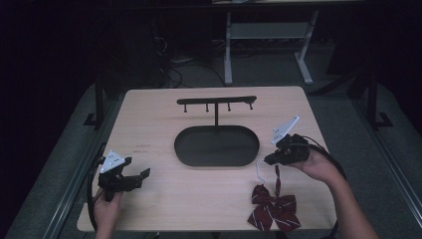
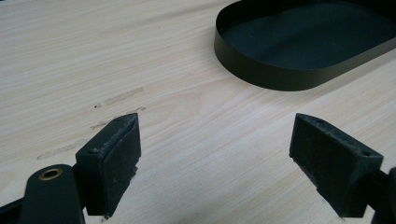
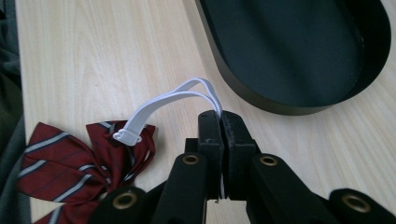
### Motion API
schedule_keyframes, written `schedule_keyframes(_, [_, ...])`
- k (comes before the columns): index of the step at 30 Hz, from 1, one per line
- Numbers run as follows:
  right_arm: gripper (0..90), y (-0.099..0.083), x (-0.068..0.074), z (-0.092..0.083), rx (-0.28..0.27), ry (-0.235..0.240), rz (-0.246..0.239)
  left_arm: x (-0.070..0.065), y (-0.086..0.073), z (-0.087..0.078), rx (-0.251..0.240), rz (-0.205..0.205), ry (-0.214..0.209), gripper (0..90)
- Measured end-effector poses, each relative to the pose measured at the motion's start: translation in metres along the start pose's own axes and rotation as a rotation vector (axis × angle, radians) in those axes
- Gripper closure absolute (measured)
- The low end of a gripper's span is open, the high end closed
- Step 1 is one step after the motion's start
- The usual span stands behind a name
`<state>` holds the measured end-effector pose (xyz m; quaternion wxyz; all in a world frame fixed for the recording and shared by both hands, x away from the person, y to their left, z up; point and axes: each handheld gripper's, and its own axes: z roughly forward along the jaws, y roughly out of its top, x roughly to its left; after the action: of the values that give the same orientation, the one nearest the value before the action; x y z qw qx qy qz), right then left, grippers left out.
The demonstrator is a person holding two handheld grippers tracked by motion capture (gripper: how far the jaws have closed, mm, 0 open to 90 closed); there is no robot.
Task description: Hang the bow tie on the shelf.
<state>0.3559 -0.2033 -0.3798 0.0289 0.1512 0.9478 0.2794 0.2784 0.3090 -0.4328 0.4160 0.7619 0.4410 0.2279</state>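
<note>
1. Two black two-jaw grippers sit over the pale wooden table (image 1: 164,204), each held in one hand. The right gripper (image 3: 222,122) has its jaws pressed together on the thin white elastic strap (image 3: 163,99).
2. From that gripper the strap loops out toward 10 o'clock in the right gripper view and runs back to a small white clasp on the dark red bow tie with grey-white stripes (image 3: 70,163).
3. In the high view the bow tie (image 1: 274,206) lies flat on the table near its 5 o'clock edge, just at 7 o'clock of the right gripper (image 1: 270,159).
4. The left gripper (image 1: 141,178) is held near the table's 8 o'clock corner. Its jaws stand wide apart with nothing between them, and bare wood shows in the gap in the left gripper view (image 2: 215,154).
5. A black oval metal tray (image 1: 181,149) lies at the table's centre, between the two grippers and apart from both.
6. A thin black post rises from the tray's 12 o'clock rim and carries a black crossbar with four small pegs (image 1: 216,101).
</note>
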Motion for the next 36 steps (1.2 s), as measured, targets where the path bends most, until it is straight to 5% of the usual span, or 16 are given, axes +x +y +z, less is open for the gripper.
schedule_keyframes(36, [87.2,0.069,0.006,-0.036,-0.033,-0.024,-0.119,0.001,0.0,0.0,-0.003,0.0,0.002,16.3])
